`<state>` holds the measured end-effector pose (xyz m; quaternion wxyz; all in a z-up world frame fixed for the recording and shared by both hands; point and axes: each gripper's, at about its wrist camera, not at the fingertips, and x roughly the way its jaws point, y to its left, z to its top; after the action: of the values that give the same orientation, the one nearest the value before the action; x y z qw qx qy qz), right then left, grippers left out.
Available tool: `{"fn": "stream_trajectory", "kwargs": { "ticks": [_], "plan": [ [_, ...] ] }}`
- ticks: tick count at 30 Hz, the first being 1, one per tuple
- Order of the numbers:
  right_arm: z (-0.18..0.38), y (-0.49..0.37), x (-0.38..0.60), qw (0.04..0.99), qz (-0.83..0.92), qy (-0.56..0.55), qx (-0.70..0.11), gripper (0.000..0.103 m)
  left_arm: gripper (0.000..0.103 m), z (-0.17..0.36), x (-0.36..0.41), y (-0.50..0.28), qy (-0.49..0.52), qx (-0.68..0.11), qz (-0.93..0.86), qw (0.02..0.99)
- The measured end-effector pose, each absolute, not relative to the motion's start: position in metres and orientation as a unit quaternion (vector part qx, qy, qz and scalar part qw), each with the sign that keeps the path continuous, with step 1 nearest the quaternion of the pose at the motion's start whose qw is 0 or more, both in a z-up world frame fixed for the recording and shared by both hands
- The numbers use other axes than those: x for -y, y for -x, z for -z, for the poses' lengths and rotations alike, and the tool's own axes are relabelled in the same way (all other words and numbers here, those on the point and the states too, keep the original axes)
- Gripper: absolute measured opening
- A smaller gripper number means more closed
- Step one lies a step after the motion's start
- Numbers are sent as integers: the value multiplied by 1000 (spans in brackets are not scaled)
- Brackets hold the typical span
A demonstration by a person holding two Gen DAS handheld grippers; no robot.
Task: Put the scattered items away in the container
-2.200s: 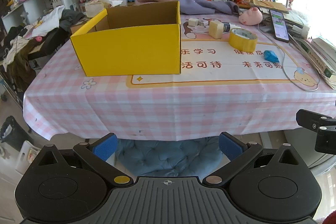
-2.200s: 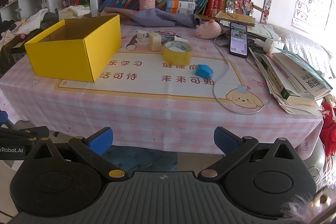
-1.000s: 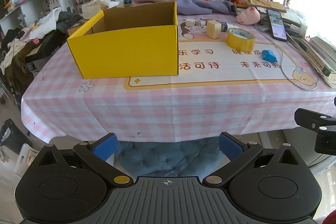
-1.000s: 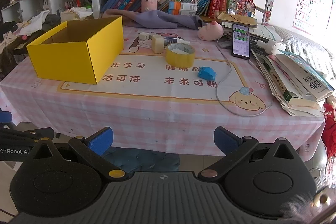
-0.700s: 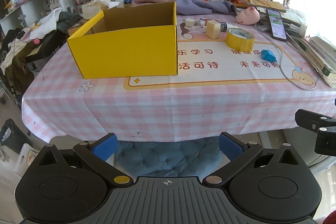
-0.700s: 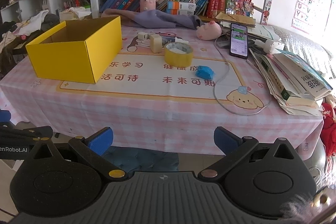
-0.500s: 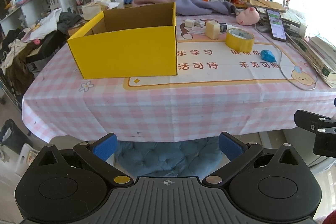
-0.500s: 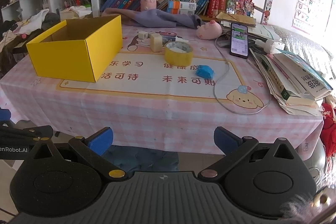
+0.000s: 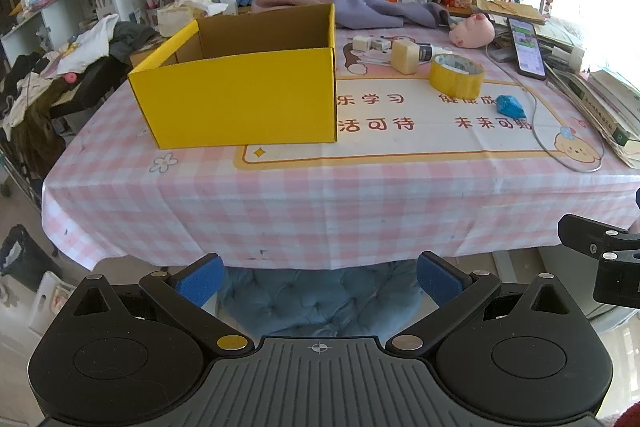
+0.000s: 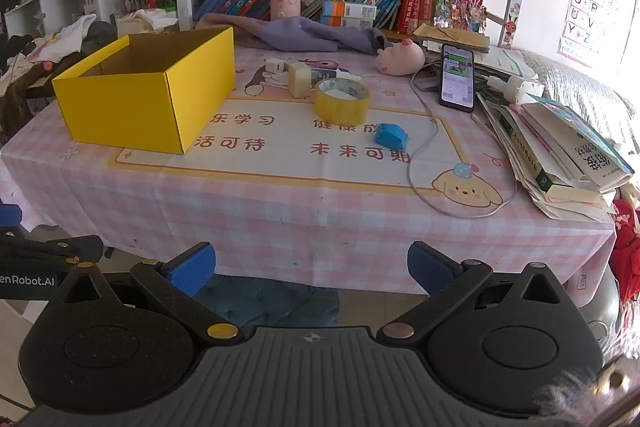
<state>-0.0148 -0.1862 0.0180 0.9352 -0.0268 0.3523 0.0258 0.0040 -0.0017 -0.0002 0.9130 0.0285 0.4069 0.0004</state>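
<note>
Both claws, left claw [image 9: 318,273] and right claw [image 10: 312,265], gaped wide, empty, short of my bench [image 10: 280,211]; yellow box [image 10: 144,95] ahead-left awaited tape roll [image 10: 341,103], blue wad [image 10: 391,135].

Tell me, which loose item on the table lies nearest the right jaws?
The small blue packet; the yellow tape roll and cream block lie farther back.
</note>
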Motion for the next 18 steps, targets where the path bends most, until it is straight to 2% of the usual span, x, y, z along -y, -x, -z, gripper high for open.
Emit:
{"fn": "stream_trajectory", "kwargs": {
  "ticks": [18],
  "plan": [
    [-19, 13, 187, 935, -25, 24, -353, 103, 103, 1, -1, -7, -29, -411, 2, 911]
  ]
}}
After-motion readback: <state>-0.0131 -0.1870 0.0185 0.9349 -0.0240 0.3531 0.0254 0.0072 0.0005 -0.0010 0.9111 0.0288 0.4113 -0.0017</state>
